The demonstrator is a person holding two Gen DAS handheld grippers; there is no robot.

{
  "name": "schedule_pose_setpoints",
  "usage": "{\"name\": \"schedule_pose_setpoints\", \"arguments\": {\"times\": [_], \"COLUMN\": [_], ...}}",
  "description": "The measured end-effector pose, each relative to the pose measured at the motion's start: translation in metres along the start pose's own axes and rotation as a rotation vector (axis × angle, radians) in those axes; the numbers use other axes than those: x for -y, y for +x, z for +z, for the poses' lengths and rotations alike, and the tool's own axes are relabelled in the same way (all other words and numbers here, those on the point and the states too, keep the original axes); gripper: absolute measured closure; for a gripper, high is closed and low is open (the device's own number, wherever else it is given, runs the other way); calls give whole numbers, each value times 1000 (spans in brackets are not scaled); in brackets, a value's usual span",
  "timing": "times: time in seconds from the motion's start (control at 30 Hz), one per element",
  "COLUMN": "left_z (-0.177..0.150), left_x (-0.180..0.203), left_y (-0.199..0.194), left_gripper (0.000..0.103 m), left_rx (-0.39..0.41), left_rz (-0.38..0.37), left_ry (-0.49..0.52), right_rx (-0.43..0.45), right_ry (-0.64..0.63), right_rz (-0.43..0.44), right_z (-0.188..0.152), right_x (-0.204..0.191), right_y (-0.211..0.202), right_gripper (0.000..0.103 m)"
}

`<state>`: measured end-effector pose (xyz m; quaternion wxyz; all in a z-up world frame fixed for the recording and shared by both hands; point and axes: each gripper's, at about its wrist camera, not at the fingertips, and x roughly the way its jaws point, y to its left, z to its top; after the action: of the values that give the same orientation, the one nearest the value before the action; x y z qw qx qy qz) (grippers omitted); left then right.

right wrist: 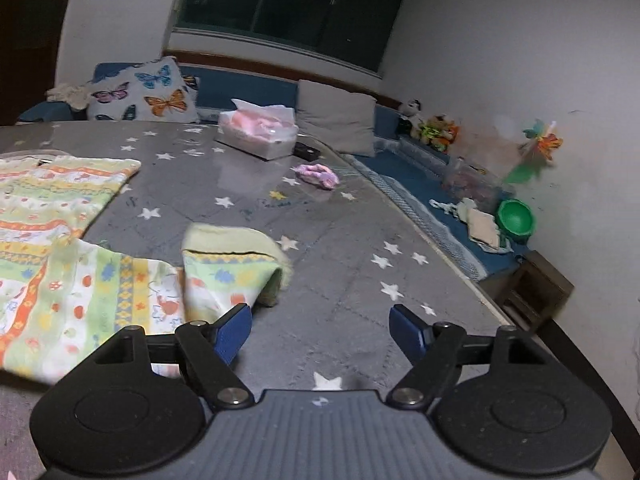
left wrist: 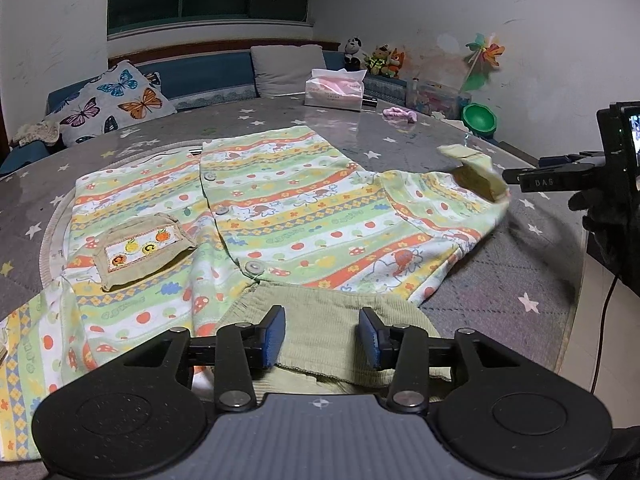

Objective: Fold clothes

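Left wrist view: a child's patterned cardigan (left wrist: 280, 216) lies front-up and buttoned on the star-print table cover (left wrist: 400, 128), its body spread flat and no fold yet made across it. The left gripper (left wrist: 322, 336) hovers at the garment's near edge over the green ribbed collar (left wrist: 320, 320), jaws parted with collar fabric lying between the blue pads; whether the pads press on it cannot be told from this angle. To the cardigan's right, the sleeve (left wrist: 448, 200) is bunched, its green cuff (left wrist: 476, 176) blurred and turned up, just beside the tip of the right gripper (left wrist: 520, 178). Right wrist view shows that gripper's jaws wide apart and empty, the cuff lying just ahead of its left pad, bare table cover between the fingers. The cardigan's other sleeve (left wrist: 36, 344) trails off its left side, unfolded. By these frames the job looks barely begun: one sleeve appears partway turned in, while the second sleeve and the body folds remain.
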<state>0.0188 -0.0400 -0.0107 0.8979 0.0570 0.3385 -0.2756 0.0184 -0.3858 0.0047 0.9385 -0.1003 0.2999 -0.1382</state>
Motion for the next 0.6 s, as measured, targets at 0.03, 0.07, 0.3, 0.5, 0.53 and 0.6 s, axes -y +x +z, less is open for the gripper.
{"name": "schedule_pose_setpoints", "arguments": {"times": [0.03,0.07,0.3,0.5,0.53,0.6], "left_z": [0,0,-1,-1,-1,-1], "left_x": [0,0,2,2,2,2], "left_y": [0,0,0,-1,-1,-1], "left_gripper": [58,57,54,54,54,54], "left_rx": [1,1,2,3,3,4], "left_rz": [1,1,1,-1,-1,-3], "left_ry": [0,-1,0,1,2,2], "right_rx": [4,11,56,8,9,19], "right_ry": [-7,-9,-70,-158,-163,-142], "right_rz": [9,19,106,28,1,-56], "right_z": [0,1,12,12,11,11], "right_x": [-2,-4,-37,-51,-49,-36], "right_y": [0,-2,-5,24,27,31], "right_gripper": [25,25,17,16,16,16]}}
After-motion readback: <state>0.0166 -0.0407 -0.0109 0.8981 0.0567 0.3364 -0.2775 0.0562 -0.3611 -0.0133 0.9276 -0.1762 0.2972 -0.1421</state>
